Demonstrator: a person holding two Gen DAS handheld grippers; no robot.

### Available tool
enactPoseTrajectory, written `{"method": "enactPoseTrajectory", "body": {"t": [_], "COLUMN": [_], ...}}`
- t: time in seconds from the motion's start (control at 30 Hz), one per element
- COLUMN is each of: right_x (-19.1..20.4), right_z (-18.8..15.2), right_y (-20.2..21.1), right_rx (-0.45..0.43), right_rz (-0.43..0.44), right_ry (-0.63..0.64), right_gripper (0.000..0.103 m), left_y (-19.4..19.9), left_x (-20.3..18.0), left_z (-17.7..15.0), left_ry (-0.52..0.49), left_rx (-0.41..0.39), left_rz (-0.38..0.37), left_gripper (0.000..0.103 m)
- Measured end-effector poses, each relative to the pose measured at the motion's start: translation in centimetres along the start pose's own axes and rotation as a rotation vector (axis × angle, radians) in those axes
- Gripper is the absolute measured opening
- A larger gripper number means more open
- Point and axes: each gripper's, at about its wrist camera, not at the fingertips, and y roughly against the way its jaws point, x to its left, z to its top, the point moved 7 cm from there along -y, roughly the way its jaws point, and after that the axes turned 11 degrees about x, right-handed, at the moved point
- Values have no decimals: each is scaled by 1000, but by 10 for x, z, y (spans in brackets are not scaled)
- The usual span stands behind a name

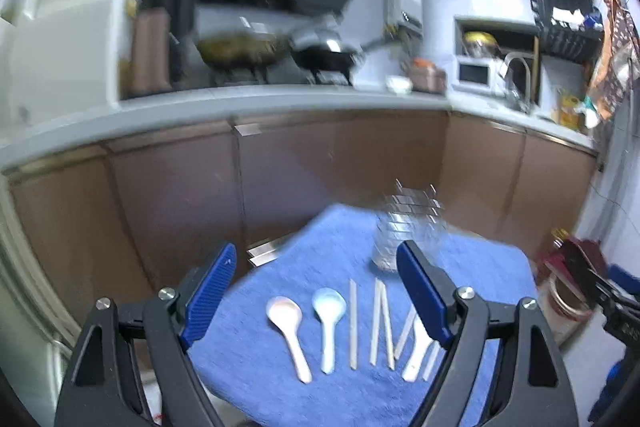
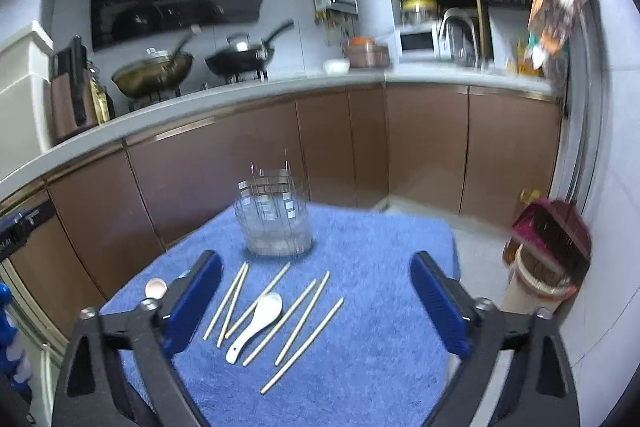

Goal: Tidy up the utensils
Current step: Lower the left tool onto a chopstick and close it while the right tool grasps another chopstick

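While both grippers hang wide open and empty over the blue towel (image 2: 360, 367): left gripper (image 1: 316, 291), right gripper (image 2: 316, 299). Approach step, by the look of it; next calls for closing on one chopstick (image 2: 302, 341). Pale chopsticks and white spoon (image 2: 256, 325) lying flat before wire holder (image 2: 276, 219).

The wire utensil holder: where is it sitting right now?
The wire utensil holder stands upright at the far edge of the blue towel, beyond the chopsticks and white spoon, central in the right wrist view.
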Motion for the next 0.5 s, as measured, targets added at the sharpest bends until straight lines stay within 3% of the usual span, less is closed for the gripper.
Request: {"method": "enactPoseTrajectory", "body": {"t": [0.1, 0.23, 0.37, 0.5], "right_x": [-10, -21, -34, -46], "right_z": [-6, -22, -39, -50], "right_y": [-34, -92, -151, -191], "right_rx": [115, 312, 478, 585], "right_rz": [31, 117, 174, 175], "right_ry": [-40, -115, -208, -250], "right_gripper": [67, 54, 41, 38], "left_y": [-39, -94, -156, -209], "left_x": [-9, -25, -47, -66], "left_z": [-7, -14, -21, -27], "left_ry": [-4, -23, -45, -50], "left_rx": [119, 279, 474, 624], "left_rz": [-97, -187, -262, -297], "left_gripper": [80, 76, 56, 44]}}
